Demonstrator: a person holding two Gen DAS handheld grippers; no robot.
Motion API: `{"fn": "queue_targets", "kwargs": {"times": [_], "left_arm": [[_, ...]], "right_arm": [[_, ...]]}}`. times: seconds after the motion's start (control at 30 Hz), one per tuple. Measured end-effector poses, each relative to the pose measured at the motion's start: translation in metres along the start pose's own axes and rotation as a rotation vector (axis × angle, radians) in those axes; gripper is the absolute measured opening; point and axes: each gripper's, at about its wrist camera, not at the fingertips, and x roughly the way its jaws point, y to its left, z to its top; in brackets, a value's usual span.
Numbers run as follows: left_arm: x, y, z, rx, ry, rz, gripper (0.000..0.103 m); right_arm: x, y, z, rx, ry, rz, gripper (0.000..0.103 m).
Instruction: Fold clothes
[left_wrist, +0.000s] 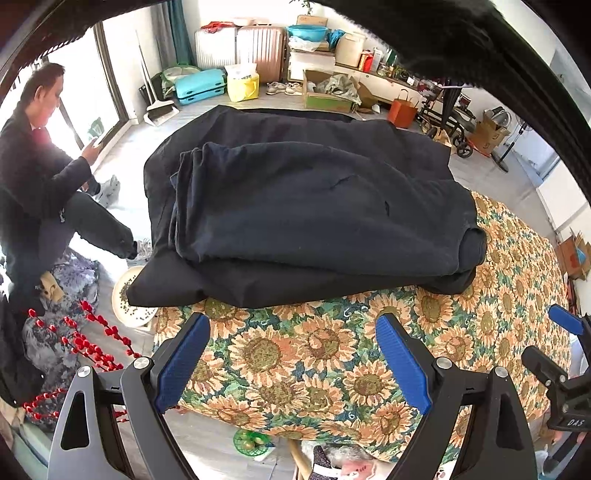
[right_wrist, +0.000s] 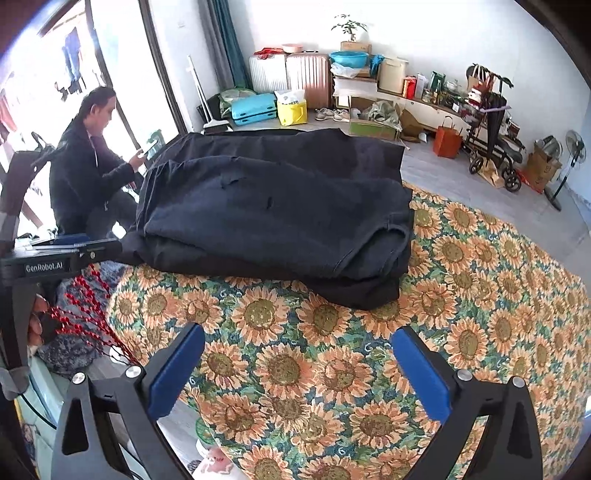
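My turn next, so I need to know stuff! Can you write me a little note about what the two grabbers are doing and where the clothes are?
Left gripper: open, empty, above the sunflower tablecloth.
Right gripper: open, empty, also above the cloth.
Clothes: a dark garment lies folded on another dark garment, on the table's far side.
Done: the top garment looks folded.
Left: probably tidy the bottom one, which hangs over the table's left edge.

Left gripper (left_wrist: 291, 328): hanging tilted down over the near edge of the tablecloth, jaws standing wide, nothing between the blue pads (left_wrist: 183, 363).
Right gripper (right_wrist: 297, 345): pointing down over the same near edge, jaws spread wide, gripping nothing.
Left hand (right_wrist: 37, 319): fingers wrapping the left gripper's handle.
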Motion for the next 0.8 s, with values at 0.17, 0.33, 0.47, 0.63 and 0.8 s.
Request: {"fn": "queue_targets", "kwargs": {"times": [0.17,0.33,0.47,0.63,0.8], "left_arm": [[0.002,-0.003,0.0,0.018,0.011,0.002,0.091],[0.004,-0.004,-0.001,0.024,0.014,0.005,0.091],[0.006,-0.002,0.001,0.017,0.015,-0.003,0.091],[0.008,0.001,0.003,-0.001,0.02,-0.021,0.091],[0.012,0.005,0.004,-0.008,0.024,-0.026,0.091]], "right_arm": [[0.005,0.006,0.0,-0.005,0.025,-0.03,0.103],[0.01,0.006,0.005,0.011,0.032,-0.037,0.103],[0.012,0.006,0.007,0.022,0.043,-0.045,0.103],[0.015,0.005,0.009,0.029,0.053,-0.056,0.103],[0.02,0.006,0.009,0.033,0.068,-0.064,0.103]]}}
